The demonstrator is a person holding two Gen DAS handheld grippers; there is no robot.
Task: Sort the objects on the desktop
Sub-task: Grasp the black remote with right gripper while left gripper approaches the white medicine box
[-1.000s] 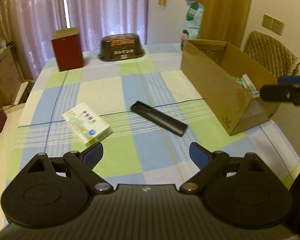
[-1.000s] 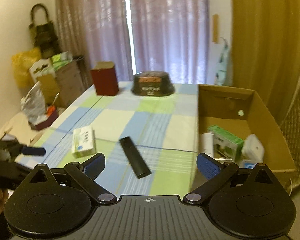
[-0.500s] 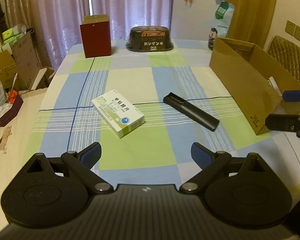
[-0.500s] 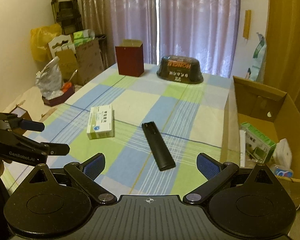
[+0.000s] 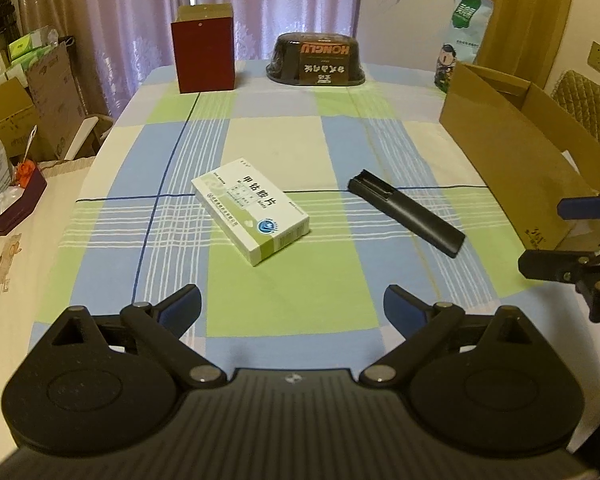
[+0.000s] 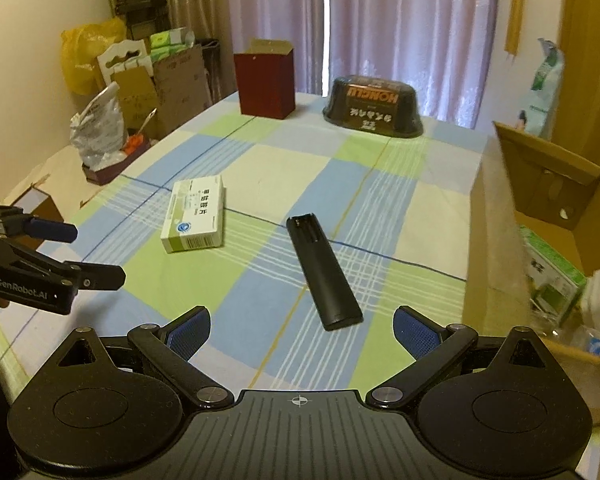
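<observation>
Both claws, left gripper (image 5: 292, 304) and right gripper (image 6: 302, 326), gape empty | cardboard box (image 6: 496, 216) partly filled | medicine box (image 5: 256, 210), remote (image 6: 322, 272) left, I judge.

Medicine box (image 5: 252, 210) left of remote (image 5: 406, 212), apart.

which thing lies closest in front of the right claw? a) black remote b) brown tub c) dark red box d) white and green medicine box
a: in the right wrist view the black remote lies on the cloth just ahead of the open right claw, while the medicine box sits farther off to the left.
</observation>
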